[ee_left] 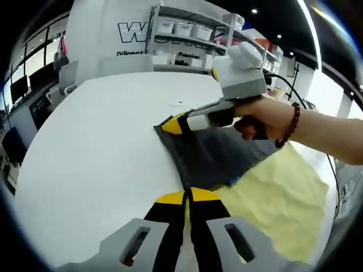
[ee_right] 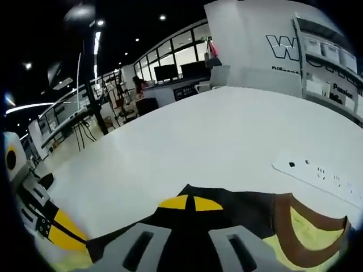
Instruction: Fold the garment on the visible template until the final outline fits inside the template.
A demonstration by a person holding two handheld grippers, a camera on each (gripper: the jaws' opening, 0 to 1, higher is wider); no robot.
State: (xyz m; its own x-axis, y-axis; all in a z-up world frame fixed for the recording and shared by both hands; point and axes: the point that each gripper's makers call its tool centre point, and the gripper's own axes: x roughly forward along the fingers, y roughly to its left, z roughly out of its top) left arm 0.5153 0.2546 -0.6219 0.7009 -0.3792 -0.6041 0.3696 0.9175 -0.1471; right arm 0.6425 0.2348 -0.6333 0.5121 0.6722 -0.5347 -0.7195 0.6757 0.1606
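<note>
A dark grey garment [ee_left: 221,156] lies partly over a pale yellow template [ee_left: 278,198] on the white table [ee_left: 102,158]. My left gripper [ee_left: 187,196] is shut on the garment's near corner. My right gripper [ee_left: 173,124], held by a hand with a beaded bracelet, is pinching the garment's far corner. In the right gripper view, the right gripper [ee_right: 190,203] is shut on the dark garment [ee_right: 244,212], whose brown neckband [ee_right: 295,226] curves over the yellow template [ee_right: 309,238]. The left gripper [ee_right: 65,232] holds the cloth's edge at lower left.
A white power strip [ee_right: 317,175] lies on the table beyond the garment. Shelves with bins [ee_left: 181,34] and a white lettered pillar [ee_left: 108,34] stand behind the table. Desks with monitors [ee_right: 176,73] fill the far room.
</note>
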